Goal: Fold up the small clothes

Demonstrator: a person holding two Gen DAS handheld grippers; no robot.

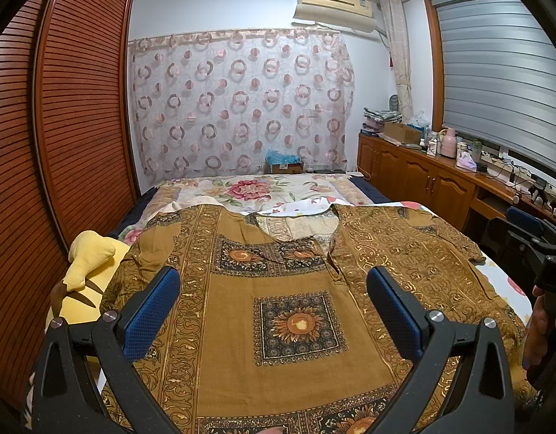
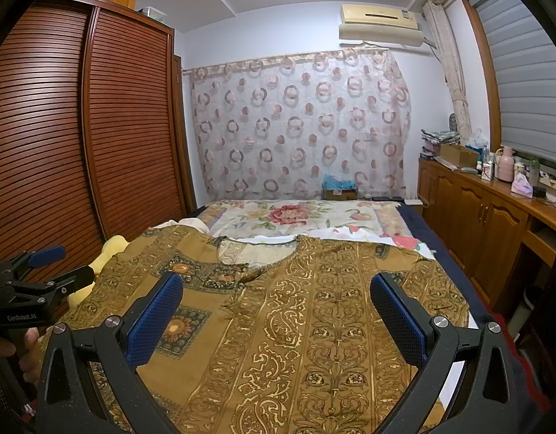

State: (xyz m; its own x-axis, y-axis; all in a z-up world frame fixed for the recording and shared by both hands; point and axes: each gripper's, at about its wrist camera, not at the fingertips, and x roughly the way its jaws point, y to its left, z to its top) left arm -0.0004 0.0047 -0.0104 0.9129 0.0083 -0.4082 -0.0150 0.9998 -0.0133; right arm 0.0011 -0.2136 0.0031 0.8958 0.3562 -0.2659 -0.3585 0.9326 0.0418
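Left wrist view looks straight down the middle of the brown patterned shirt (image 1: 278, 307), spread flat on the bed (image 1: 263, 190) with its neckline at the far end. The left gripper (image 1: 274, 300) hangs over it with its blue pads spread wide, nothing between them. This view catches the sunflower square on the shirt's centre panel, and a yellow plush toy (image 1: 86, 278) lying just beside the shirt's left sleeve. At the right edge the other tool shows only as a dark body with a hand on it; letters "DA" can be made out there, the rest cut off.

Over to the right wrist view: the right gripper (image 2: 278, 307) is likewise wide apart and empty, hovering above the shirt's right half, where scrolled gold columns run down the cloth. Here the left gripper appears from outside at the left edge, fingers apart, and its body reads "GenRobot.AI". The plush is mostly hidden behind it. Both views take in the air conditioner (image 2: 381, 23) on the far wall; its sticker is too small to read.
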